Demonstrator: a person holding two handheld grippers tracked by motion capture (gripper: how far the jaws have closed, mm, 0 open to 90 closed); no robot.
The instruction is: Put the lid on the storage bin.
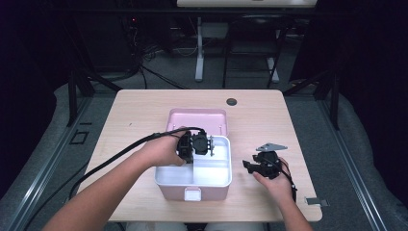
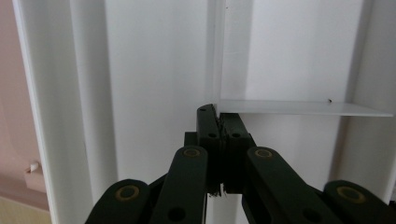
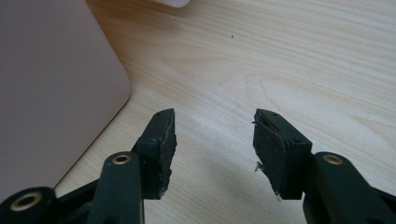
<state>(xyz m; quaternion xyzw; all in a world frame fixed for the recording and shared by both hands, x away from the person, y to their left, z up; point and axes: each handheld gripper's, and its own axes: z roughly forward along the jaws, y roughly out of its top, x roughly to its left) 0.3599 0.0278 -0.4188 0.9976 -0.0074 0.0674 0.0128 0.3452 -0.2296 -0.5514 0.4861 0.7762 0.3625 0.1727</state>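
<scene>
A pink lunch box (image 1: 171, 191) stands open at the table's middle, with a white divided tray (image 1: 227, 166) inside and its pink lid (image 1: 197, 118) lying flat behind. My left gripper (image 1: 202, 144) reaches down into the tray's far part. Its jaws are shut, and their tips (image 2: 219, 109) sit where two thin white dividers (image 2: 303, 107) meet. I cannot tell whether a divider edge is pinched between the pads. My right gripper (image 1: 247, 166) rests low over the wood to the right of the box. It (image 3: 215, 126) stands open with nothing between its fingers, the box's pink wall (image 3: 51, 93) at its left.
The wooden table (image 1: 260, 120) has a round cable hole (image 1: 232, 102) at the back. A white latch (image 1: 192, 194) sits on the box's front. A small metal plate (image 1: 315, 201) lies at the front right corner. Desk legs and cables stand beyond the table.
</scene>
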